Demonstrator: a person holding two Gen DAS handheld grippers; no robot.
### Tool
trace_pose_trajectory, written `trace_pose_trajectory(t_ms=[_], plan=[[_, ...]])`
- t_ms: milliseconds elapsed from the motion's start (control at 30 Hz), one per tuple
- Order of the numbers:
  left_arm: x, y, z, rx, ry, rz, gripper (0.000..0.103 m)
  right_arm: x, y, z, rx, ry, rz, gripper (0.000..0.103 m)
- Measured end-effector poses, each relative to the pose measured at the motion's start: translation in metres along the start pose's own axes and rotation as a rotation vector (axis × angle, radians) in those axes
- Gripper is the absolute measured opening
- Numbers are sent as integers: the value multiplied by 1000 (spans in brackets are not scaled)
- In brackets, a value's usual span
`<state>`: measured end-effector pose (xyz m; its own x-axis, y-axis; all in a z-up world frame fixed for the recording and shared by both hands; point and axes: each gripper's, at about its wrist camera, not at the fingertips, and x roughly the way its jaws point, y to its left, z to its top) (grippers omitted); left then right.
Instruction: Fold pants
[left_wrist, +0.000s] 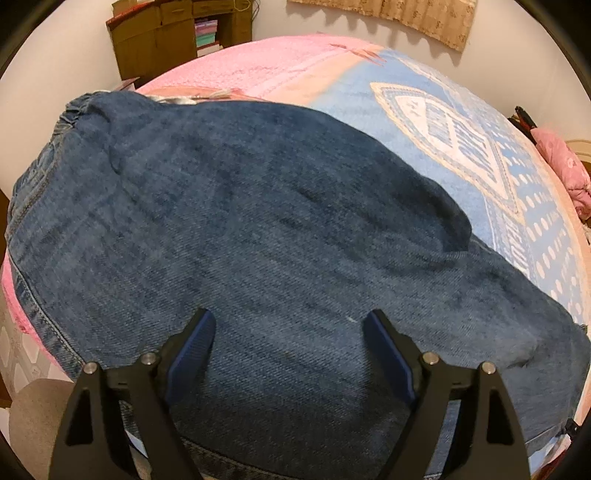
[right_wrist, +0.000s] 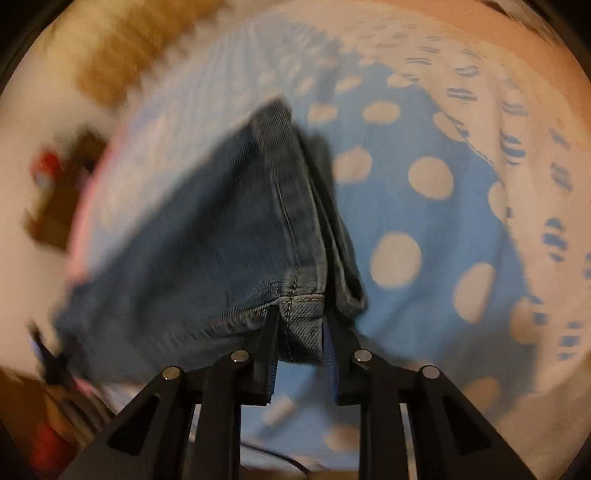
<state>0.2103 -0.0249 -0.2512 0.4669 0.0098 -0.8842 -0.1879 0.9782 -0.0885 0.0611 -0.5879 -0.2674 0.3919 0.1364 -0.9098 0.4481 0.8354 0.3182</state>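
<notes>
Step in hand: the grasp of the leg end, ahead of a fold along the length of the pants.

Left to right:

1. Left gripper (left_wrist: 290, 334). Jaws stand wide apart above the denim, with nothing between the pads. It hangs over the broad part of the jeans (left_wrist: 229, 221), near the front edge of the bed (left_wrist: 236, 70).
2. Jeans. One pair, spread flat on the patterned blanket (left_wrist: 436, 122). The elastic waistband (left_wrist: 74, 114) lies towards the left edge of the bed; the legs run off to the right.
3. Right gripper (right_wrist: 299, 325). Jaws stand narrow, and the stitched hem (right_wrist: 301, 301) of a leg end sits between them. The pads appear to press the cloth from both sides, so it is judged gripped. This view is blurred, so the firmness of the hold is uncertain.

Next move, as a judgement: lift the hem clear of the blanket and carry it towards the waistband. The left gripper should close on, or pin, the cloth near it so the jeans do not slide.

Count: one pair of jeans, two grippers, one blanket, one bed.
</notes>
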Motion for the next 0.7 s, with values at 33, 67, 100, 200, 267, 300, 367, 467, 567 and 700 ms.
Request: trace_pose_trajectory(t_ms=[33,67,100,200,267,300,367,467,567,700], plan=[[0,0,0,2,-5,3,87,-7,1,1,-13,-4,-17,22],[1,-1,-1,8,-10,6,88,-17,2,3,-19,-25,-24,23],[1,-3,-2,23,-15,14,90,-30,3,8,-8,-65,-31,27],[4,-8,-4,50,-20,31,92,-60,3,30,18,-220,14,34],[5,-8,-4,44,-20,23,92,-66,3,51,26,-287,32,63],[5,-7,-3,40,-20,18,93,-61,7,67,18,-301,40,77],[4,-10,-3,36,-18,16,94,-42,9,94,10,-294,30,77],[6,-8,-1,41,-16,21,95,1,7,121,22,-216,15,77],[6,-11,0,45,-16,17,97,22,15,121,-7,-156,8,16],[8,-13,-3,46,-30,17,98,12,28,103,-96,-196,-52,7]])
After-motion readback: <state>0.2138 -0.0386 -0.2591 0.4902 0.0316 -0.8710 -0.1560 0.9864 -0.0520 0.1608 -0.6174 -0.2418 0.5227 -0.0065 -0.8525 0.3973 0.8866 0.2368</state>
